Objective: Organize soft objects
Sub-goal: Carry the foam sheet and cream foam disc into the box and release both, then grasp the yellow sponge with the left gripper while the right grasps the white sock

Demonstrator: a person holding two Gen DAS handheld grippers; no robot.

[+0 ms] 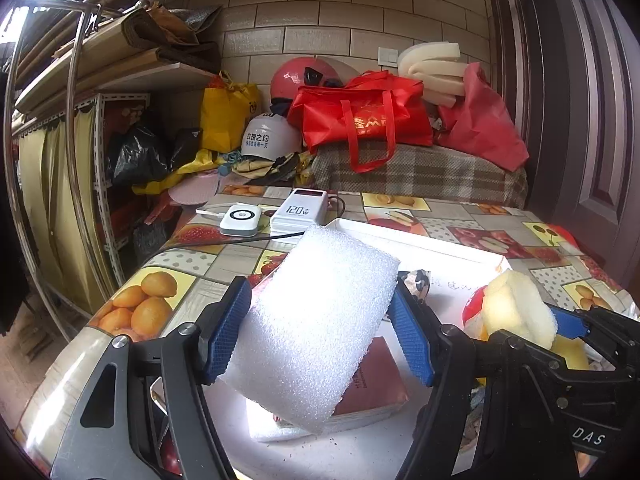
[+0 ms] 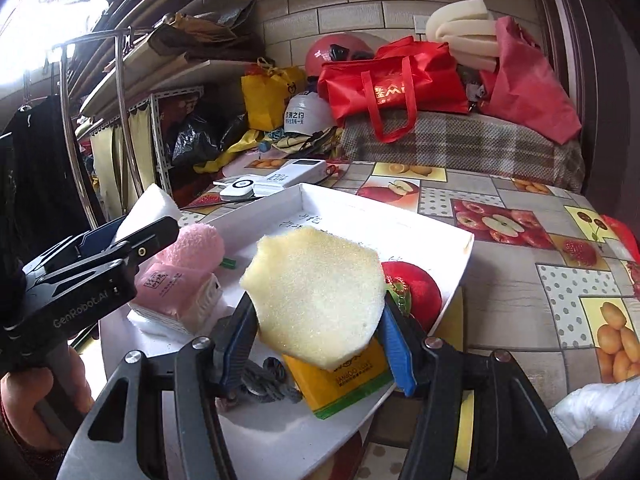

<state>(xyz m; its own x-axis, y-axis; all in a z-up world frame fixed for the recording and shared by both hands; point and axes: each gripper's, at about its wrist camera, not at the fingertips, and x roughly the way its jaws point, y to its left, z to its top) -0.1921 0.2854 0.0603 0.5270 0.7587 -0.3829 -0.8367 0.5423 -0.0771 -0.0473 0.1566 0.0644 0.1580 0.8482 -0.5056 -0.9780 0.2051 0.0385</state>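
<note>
Cluttered tabletop (image 2: 500,280) below: my left claw (image 1: 320,320) pinches white foam (image 1: 320,320), my right claw (image 2: 320,332) pinches yellow sponge (image 2: 316,296); either springy piece may squirt free over the tray (image 2: 360,208).

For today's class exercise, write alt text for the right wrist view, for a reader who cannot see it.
The right claw grips a yellow sponge above a white tray on a fruit-print tablecloth. In the tray lie a pink towel, a yellow packet and a red ball. The left claw reaches in from the left with white foam.
</note>
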